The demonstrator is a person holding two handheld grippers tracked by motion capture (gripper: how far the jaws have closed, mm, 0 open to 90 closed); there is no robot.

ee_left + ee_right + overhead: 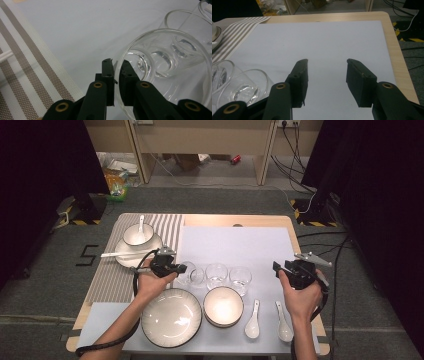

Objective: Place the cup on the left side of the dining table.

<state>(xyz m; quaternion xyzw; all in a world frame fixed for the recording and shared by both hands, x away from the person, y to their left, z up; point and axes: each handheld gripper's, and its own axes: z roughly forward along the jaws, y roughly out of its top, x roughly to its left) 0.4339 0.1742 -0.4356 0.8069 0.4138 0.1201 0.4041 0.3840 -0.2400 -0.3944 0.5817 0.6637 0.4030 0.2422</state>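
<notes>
**Left gripper view: rim grip on a clear glass tumbler**

Left gripper view shows the left gripper [116,65] with its jaws drawn narrow onto the wall of the tilted glass [160,62]. One jaw sits outside the rim, the other inside, and the thin rim passes between them. The glass leans on its side with its mouth toward the camera.

Location: in the high view the tilted glass [186,273] is the leftmost of a row of tumblers at the middle of the white mat [235,242]. A second glass [216,274] and a third glass [240,278] stand to its right. The large plate [171,316] and the small bowl [223,306] lie nearer the person, and the striped mat [107,275] lies to the left.

Right gripper [327,62]: jaws stand wide apart with nothing between them, held over bare mat at the right side, well apart from the row.

Handling properties (judged):
- Light and rigid; the wall will not yield to the pads.
- Smooth and slippery; a rim pinch offers little contact area and the glass may swing or slide.
- Fragile; excess clamping force or contact with the neighbouring tumbler risks chipping.

Recommended hold: keep the pinch on the rim wall, one pad inside and one outside, seated as deep as the jaws allow. Lift slowly and keep clear of the second glass.
</notes>
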